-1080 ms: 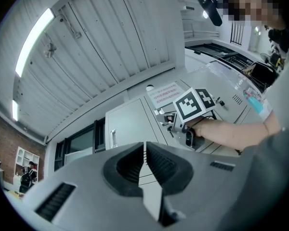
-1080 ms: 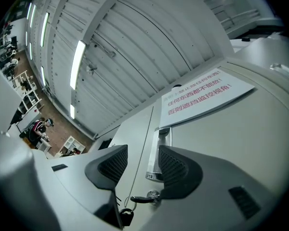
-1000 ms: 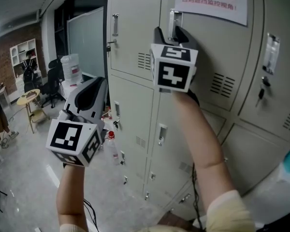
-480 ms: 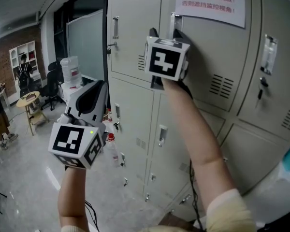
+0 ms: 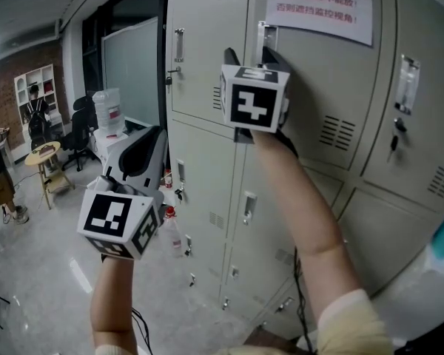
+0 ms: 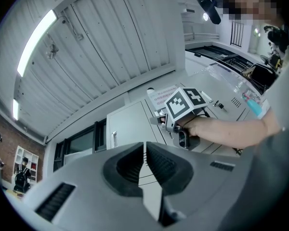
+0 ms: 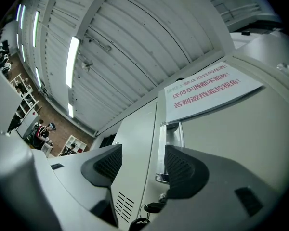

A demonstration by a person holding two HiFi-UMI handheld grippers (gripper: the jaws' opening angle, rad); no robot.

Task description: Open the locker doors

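At the left edge of the upper middle locker door (image 5: 318, 87), the metal handle (image 7: 169, 148) stands upright, and this door is shut. The right gripper (image 7: 140, 158) is raised to it. Its jaws have just been opening and now stand spread, with the handle in the gap, close to the right jaw and partly behind it. Nothing is pinched, and I cannot tell whether that jaw touches the metal.

From here, the likeliest slip is a pull made before the jaws close, so that they slide off the handle and the door stays shut. Because the handle sits off-centre in the gap, closing could also catch only its edge and give a weak hold. Just below the handle a key (image 7: 151, 207) hangs in the lock. If the lock is turned shut, pulling would strain the handle for nothing, and a low grip could snag the key. Above and to the right of the handle hangs a paper notice (image 5: 322, 6), which a high reach could scuff.

Well down and to the left of the handle, the left gripper (image 6: 145, 153) hangs in open air, jaws pressed together on nothing.
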